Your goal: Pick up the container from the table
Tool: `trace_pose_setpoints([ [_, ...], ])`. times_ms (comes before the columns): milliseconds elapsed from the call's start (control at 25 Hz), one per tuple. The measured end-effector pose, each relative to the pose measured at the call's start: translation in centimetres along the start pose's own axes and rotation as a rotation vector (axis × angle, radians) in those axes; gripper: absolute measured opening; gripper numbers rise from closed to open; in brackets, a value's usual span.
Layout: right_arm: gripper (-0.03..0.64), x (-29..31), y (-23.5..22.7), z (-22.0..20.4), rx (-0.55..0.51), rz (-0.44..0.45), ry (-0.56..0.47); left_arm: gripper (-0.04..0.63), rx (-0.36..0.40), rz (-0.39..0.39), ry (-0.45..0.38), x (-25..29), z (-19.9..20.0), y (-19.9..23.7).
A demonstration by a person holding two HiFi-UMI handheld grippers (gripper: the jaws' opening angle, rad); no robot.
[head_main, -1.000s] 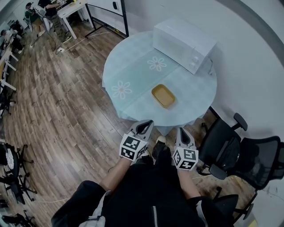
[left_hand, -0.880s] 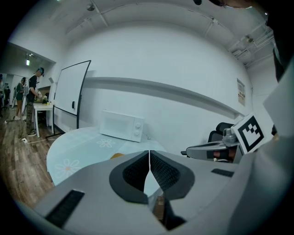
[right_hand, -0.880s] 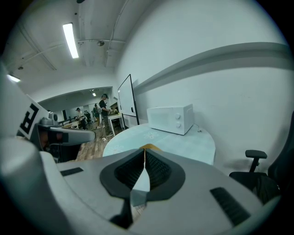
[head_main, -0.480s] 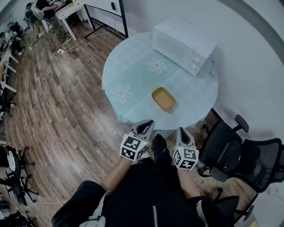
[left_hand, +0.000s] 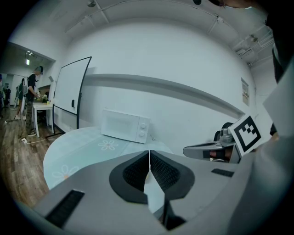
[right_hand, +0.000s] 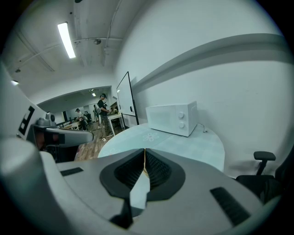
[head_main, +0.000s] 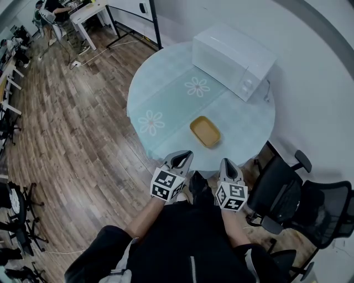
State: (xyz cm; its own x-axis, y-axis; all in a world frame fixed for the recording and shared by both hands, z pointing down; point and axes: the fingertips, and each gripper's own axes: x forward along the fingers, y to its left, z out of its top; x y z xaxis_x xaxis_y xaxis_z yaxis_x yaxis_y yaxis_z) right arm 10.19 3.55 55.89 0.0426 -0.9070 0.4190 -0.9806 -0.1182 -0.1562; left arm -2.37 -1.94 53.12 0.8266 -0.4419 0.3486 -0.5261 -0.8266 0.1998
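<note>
A shallow yellow container (head_main: 205,131) lies on the round table (head_main: 166,94) near its front edge, empty as far as I can see. My left gripper (head_main: 183,157) and right gripper (head_main: 228,165) hang side by side just short of the table's near edge, both shut with nothing in them. In the left gripper view the jaws (left_hand: 149,153) meet tip to tip, and the right gripper (left_hand: 216,148) shows at the right. In the right gripper view the jaws (right_hand: 144,152) are closed too, and only a sliver of the container shows behind them.
A white microwave (head_main: 232,53) stands at the table's far right, near the wall. Black office chairs (head_main: 301,202) crowd the right side by the table. Wooden floor (head_main: 72,127) spreads to the left, with desks and people (head_main: 52,11) far off.
The view has drawn slightly nearer to the table; the container and microwave sit a little lower and to the right. Both grippers stay shut in the same pose.
</note>
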Motion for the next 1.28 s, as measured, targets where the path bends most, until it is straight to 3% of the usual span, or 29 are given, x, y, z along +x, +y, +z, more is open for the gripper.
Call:
trace_pose_setpoints([
  [680, 0.029, 9.3, -2.7, 2.1, -0.008, 0.049, 0.088, 0.020, -0.018, 0.005, 0.047, 7.1, 2.9, 4.8],
  [1280, 0.098, 17.6, -3.8, 2.3, -0.152, 0.189, 0.222, 0.020, -0.050, 0.070, 0.065, 10.3, 5.1, 7.5],
])
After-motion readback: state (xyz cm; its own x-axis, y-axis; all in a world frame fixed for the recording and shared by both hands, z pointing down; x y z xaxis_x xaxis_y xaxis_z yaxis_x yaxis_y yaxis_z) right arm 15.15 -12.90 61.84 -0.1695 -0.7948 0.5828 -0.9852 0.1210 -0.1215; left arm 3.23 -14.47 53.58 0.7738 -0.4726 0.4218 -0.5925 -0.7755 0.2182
